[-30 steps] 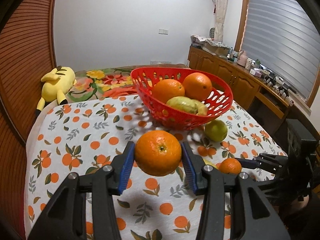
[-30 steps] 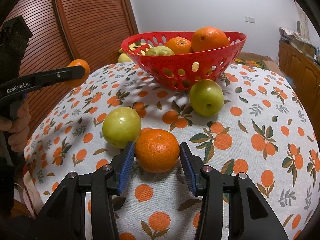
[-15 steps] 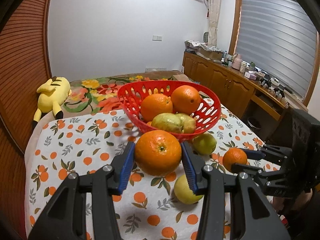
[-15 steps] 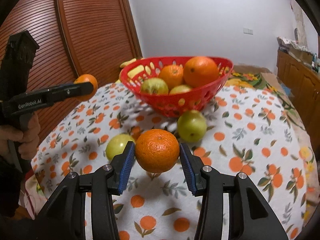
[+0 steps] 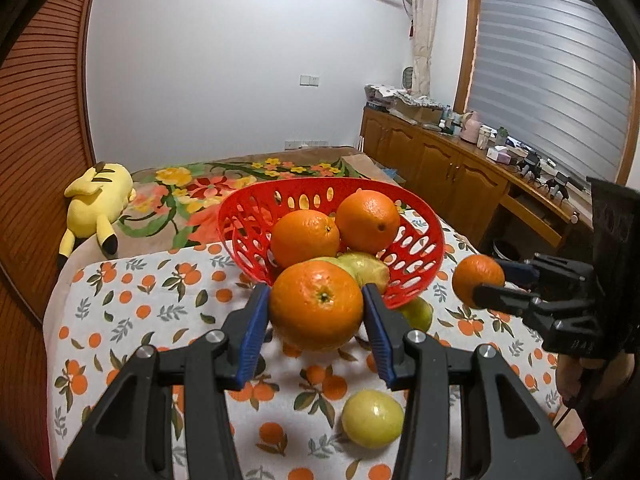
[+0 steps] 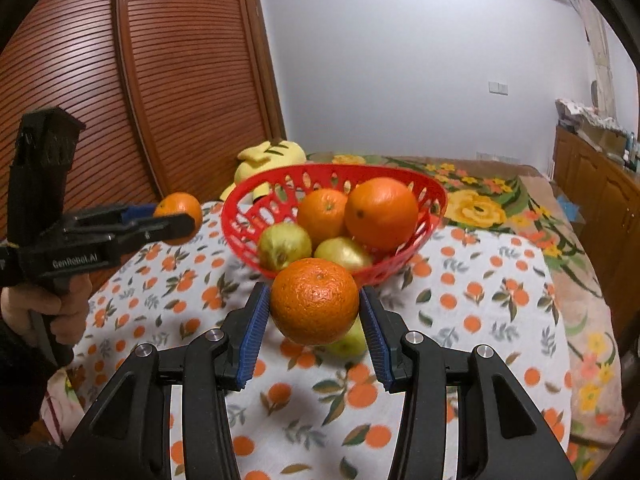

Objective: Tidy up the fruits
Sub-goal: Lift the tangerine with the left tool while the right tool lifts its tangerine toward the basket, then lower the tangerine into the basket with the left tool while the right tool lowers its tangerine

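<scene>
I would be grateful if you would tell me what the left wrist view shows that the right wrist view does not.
Only the left wrist view: a yellow-green fruit lying loose on the tablecloth, and the window blind.
Only the right wrist view: the left claw side-on, and the hand holding it.
Both: the red basket of fruit, the yellow plush toy, and an orange clamped in each claw.
</scene>
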